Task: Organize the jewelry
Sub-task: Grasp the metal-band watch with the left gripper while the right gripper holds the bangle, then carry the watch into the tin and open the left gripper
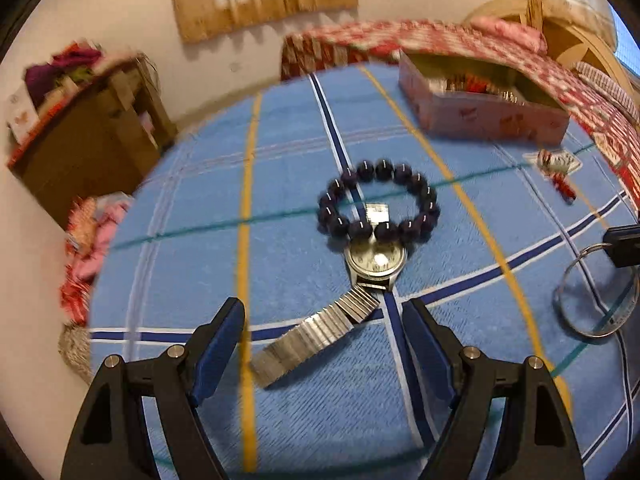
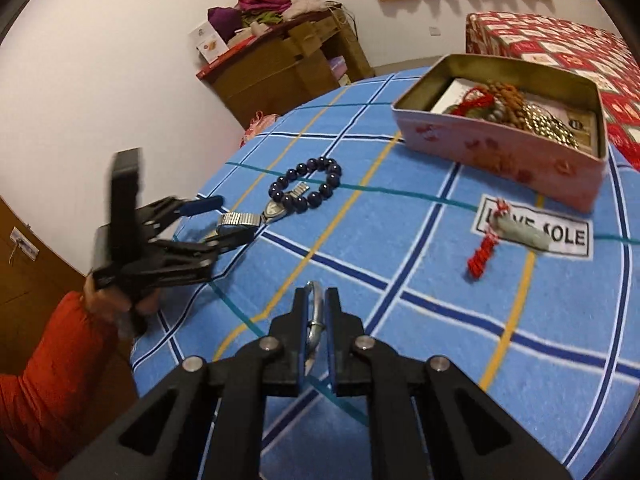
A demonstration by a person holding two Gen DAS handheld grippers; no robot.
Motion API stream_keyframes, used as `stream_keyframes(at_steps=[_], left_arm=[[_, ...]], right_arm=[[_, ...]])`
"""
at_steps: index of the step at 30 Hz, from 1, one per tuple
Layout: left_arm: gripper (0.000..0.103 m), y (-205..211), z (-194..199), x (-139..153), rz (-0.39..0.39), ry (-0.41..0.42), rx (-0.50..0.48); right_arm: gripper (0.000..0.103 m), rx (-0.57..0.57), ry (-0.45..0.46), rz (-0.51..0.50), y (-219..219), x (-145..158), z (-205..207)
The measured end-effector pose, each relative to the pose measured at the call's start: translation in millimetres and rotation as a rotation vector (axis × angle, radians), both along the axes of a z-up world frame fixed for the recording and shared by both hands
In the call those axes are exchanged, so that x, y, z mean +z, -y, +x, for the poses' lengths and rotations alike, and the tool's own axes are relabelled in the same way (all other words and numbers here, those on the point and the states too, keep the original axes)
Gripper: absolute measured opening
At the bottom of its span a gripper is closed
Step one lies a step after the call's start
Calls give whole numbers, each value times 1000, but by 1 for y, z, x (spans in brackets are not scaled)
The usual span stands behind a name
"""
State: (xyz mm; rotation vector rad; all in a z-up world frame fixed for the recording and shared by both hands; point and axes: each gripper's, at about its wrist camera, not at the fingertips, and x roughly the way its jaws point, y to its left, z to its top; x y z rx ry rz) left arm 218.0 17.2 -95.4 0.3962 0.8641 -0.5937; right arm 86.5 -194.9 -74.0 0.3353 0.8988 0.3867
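A silver watch with a metal band lies on the blue checked cloth, its band end between the open fingers of my left gripper. A dark bead bracelet lies over the watch's far end. Both show in the right wrist view: watch, bracelet, left gripper. My right gripper is shut on a silver bangle, which also shows in the left wrist view. A pink tin box holds several pieces of jewelry.
A jade charm with a red tassel lies on a white label in front of the tin. A wooden cabinet with clutter stands beyond the table. A red patterned bed is behind the tin.
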Motion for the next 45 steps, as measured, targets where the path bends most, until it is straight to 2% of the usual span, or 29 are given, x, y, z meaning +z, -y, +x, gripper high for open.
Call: stream_keyframes(at_steps=[2,3,4,5,6,7,9,13,16,20,24,27,30,31,32,33,34,37,39,41,42,43,44,45], left_arm=[[67,1,2,2,-16,-29,-18],[55,0,0,3,-28,-41,-22],[36,0,-2,4,-45,-50,-30],[26,0,-4,5,-58,-61,-33],[17,0,-6,6,-69,-73,-31],[14,1,-10,7,-67,-74,-21],[13,3,-16,8,-67,-70,2],[13,2,-38,12,-121,-66,30],[13,-5,-57,25,-178,-45,56],[13,-10,-73,45,-250,-14,74],[13,-8,-80,67,-292,31,58],[13,-4,-84,83,-306,59,59],[13,-2,-91,97,-338,86,48],[13,-2,-93,100,-345,93,48],[13,-2,-94,104,-353,99,50],[13,-1,-94,107,-362,104,52],[13,0,-95,109,-372,105,49],[13,0,-98,115,-394,106,36],[13,2,-98,117,-396,105,29],[13,5,-100,119,-391,111,25],[13,6,-102,120,-390,113,22],[13,8,-103,122,-390,114,18],[13,8,-103,124,-388,116,15],[13,9,-104,125,-385,119,11]], right_arm=[[11,-5,-2,7,0,0,-3],[11,-8,-1,11,0,0,-4],[11,-9,-1,17,4,-1,-5],[11,-10,-2,28,4,-1,-5],[11,-11,-4,37,4,-2,-3],[11,-14,-5,43,6,-2,-3],[11,-17,-5,56,6,-2,-4],[11,-26,1,82,9,1,-11],[11,-43,12,96,13,5,-17],[10,-51,48,174,21,18,-25],[10,-66,109,100,23,33,-28],[11,-67,100,91,25,30,-30],[20,-80,59,37,28,18,-32],[31,-80,28,35,29,12,-33],[48,-80,5,35,30,7,-34],[55,-77,-2,33,31,4,-36],[59,-63,-1,22,29,1,-39],[59,-1,11,-72,13,-4,-41],[56,57,36,-179,-6,-9,-37],[38,94,26,-273,-22,-20,-28],[32,107,16,-309,-27,-25,-25],[22,107,61,-366,-32,-26,-26],[8,120,69,-419,-37,-29,-25],[8,124,81,-435,-38,-29,-25]])
